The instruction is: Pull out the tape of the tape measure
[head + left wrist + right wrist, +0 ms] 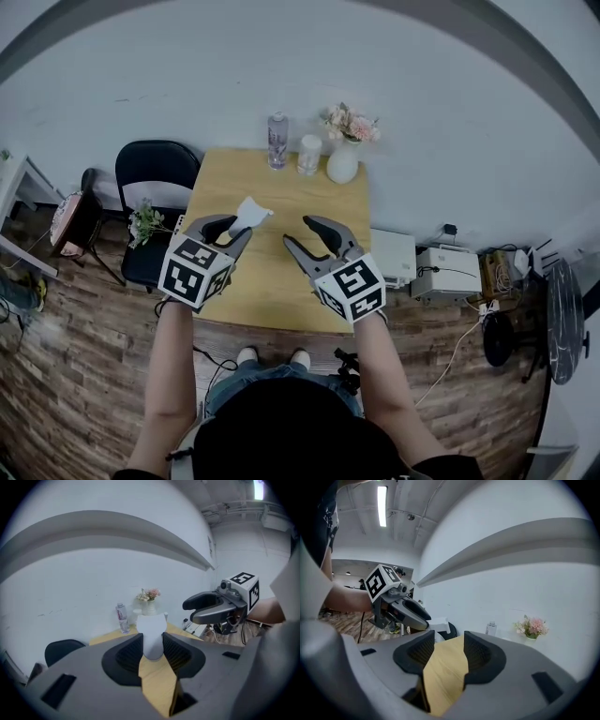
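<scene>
The tape measure [251, 213] is a small white case, lifted above the wooden table [281, 178]. My left gripper [240, 225] is shut on it; in the left gripper view the case [152, 637] sits upright, pinched between the two dark pads of the left gripper [153, 648]. No pulled-out tape shows. My right gripper [300, 232] hovers beside it to the right, a short gap away. Its jaws stand apart in the right gripper view, and only the tabletop shows between the pads of the right gripper [449, 648]. From that side the white case [438, 624] shows at the left gripper's tip.
At the table's far edge stand a clear bottle [277, 141], a white cup [309, 155] and a white vase of pink flowers [343, 159]. A black chair [155, 173] is at the left. White boxes [394, 255] and cables lie on the floor at the right.
</scene>
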`<state>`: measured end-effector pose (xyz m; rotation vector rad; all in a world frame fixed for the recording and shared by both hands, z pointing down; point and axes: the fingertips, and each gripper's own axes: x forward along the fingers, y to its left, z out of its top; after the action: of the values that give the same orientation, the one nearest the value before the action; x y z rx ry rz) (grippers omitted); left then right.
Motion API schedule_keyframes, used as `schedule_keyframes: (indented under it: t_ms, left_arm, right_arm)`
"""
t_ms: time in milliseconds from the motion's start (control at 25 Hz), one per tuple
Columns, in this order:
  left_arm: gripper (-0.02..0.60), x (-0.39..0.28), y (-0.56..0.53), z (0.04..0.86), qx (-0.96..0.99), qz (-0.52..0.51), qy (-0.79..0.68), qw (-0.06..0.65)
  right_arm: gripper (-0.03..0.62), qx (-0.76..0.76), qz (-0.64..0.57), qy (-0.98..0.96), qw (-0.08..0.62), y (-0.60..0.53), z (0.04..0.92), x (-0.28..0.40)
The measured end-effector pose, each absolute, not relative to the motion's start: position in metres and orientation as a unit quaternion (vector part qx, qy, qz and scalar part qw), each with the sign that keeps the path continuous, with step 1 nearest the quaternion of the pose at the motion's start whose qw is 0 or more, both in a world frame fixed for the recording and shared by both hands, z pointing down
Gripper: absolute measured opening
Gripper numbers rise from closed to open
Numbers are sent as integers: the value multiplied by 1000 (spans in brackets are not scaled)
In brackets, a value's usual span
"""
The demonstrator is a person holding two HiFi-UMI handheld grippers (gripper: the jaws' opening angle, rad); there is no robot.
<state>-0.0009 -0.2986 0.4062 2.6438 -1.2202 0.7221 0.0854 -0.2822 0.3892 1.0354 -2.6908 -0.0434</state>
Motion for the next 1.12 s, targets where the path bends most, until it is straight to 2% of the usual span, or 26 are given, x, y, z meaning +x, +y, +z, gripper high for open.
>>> schedule_keyframes:
  t_ms: [320, 720, 840, 1120]
  left_arm:
    - [138, 14, -295, 391, 901, 255, -348, 32]
    - [137, 22, -295, 383, 921, 235, -308, 26]
    - [137, 19, -298, 384, 923, 227, -308, 30]
    - [137, 19, -304, 384, 927, 200, -316, 24]
  right_arm:
    - [164, 322, -63, -933, 149, -294, 379, 65]
    - [83, 269, -80, -941, 188, -297, 391, 57]
    - [50, 283, -61, -942, 167, -302, 388, 58]
    - [48, 306, -29, -942, 138, -310, 390, 61]
